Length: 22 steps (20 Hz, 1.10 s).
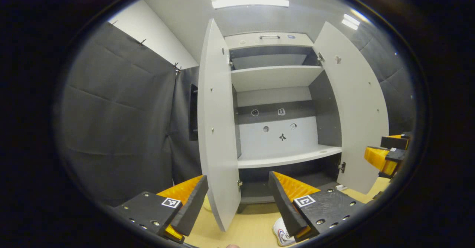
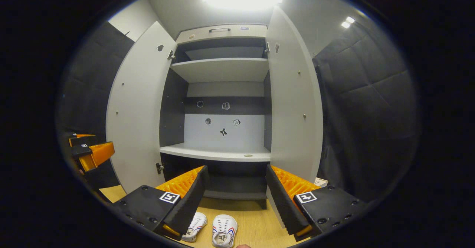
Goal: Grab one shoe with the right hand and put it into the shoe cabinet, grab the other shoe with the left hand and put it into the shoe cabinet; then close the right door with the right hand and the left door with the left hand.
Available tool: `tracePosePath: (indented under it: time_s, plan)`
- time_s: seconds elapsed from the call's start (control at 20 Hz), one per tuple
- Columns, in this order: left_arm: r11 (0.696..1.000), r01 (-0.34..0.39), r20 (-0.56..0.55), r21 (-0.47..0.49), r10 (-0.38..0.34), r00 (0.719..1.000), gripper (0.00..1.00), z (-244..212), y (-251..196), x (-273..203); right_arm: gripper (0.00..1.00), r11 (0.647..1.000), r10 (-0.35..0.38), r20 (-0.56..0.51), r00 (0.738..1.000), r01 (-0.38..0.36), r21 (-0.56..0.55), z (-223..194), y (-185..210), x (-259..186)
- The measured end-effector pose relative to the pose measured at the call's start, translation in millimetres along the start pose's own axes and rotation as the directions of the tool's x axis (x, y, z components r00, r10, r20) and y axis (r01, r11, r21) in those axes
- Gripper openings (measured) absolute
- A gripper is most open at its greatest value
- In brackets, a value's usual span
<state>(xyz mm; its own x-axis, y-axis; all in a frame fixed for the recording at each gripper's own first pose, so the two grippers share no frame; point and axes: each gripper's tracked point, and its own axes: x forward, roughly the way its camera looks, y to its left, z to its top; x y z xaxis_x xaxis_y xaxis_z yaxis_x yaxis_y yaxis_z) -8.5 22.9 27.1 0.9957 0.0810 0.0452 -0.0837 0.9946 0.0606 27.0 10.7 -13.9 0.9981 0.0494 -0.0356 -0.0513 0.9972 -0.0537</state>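
Two white shoes [image 2: 223, 230] [image 2: 195, 226] lie side by side on the wooden floor before the shoe cabinet [image 2: 222, 92]. My right gripper [image 2: 235, 188] hangs open above them, with nothing between its fingers. In the left gripper view, my left gripper [image 1: 239, 196] is open too, and one white shoe [image 1: 281, 232] peeks out beside its right finger. The cabinet's left door [image 1: 217, 129] and right door [image 2: 295, 99] both stand wide open. Its shelves are bare. The other gripper appears at the right edge of the left gripper view [image 1: 387, 155] and at the left edge of the right gripper view [image 2: 89, 153].
Dark quilted cloth walls [image 1: 122, 121] close the booth on both sides. The floor [image 2: 256, 225] is light wood. A small white item [image 2: 321, 182] lies at the foot of the right door. Ceiling lights glare above the cabinet.
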Motion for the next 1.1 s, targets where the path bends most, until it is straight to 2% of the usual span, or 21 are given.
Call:
tracePosePath:
  time_s: [0.25,0.45,0.55,0.75,0.9,1.1]
  plan:
    - [0.999,-0.042,-0.004,0.008,0.042,0.999,0.94,4.8,8.4,-6.2,0.98,0.998,0.043,-0.107,0.993,-0.047,-0.036,-38.4,14.5,21.6]
    - [0.996,-0.083,0.003,0.033,0.083,0.997,0.94,6.6,30.0,-23.0,0.98,0.995,0.083,-0.216,0.973,-0.093,-0.036,-77.8,28.9,39.2]
    - [0.993,-0.106,-0.001,0.044,0.106,0.994,0.94,7.4,38.7,-29.5,0.98,0.992,0.103,-0.282,0.954,-0.118,-0.039,-101.4,37.0,48.5]
    - [0.984,-0.164,-0.018,0.063,0.165,0.986,0.94,3.8,63.1,-43.1,0.98,0.986,0.119,-0.439,0.891,-0.157,-0.052,-161.2,46.3,60.2]
    - [0.975,-0.205,-0.037,0.085,0.208,0.977,0.94,-2.1,76.7,-50.0,0.98,0.986,0.105,-0.554,0.826,-0.158,-0.048,-205.0,48.8,59.6]
    - [0.964,-0.243,-0.051,0.106,0.249,0.967,0.94,-4.9,93.0,-56.6,0.98,0.979,0.130,-0.671,0.730,-0.203,-0.032,-253.2,60.3,51.7]
